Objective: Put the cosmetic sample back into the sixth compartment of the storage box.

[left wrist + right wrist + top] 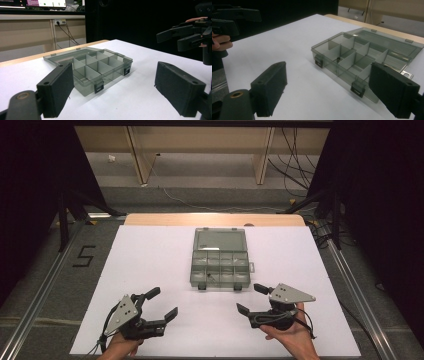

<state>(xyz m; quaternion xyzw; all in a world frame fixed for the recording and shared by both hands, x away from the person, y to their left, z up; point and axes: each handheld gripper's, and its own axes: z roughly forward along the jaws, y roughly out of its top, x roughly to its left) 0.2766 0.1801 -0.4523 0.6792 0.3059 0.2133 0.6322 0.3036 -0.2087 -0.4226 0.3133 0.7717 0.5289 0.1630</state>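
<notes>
The clear plastic box lies in the middle of the white table top, a little toward the far side, with its lid thrown fully back and flat on the table behind it. Its tray is split by dividers into small compartments, and one small dark item sits in a compartment of the near row; what it is cannot be made out. The other compartments look empty. Two black latches hang open on the near edge.

So the box is open and one small piece seems to be inside; no loose parts lie on the table around it. What is left, judging by this, is probably to swing the lid over and snap the latches, or to fetch more pieces from elsewhere.

The left gripper hangs over the near left of the table, jaws spread wide with nothing between them, well apart from the box. The right gripper is at the near right, just short of the box's near right corner, its jaws also wide apart and empty.
</notes>
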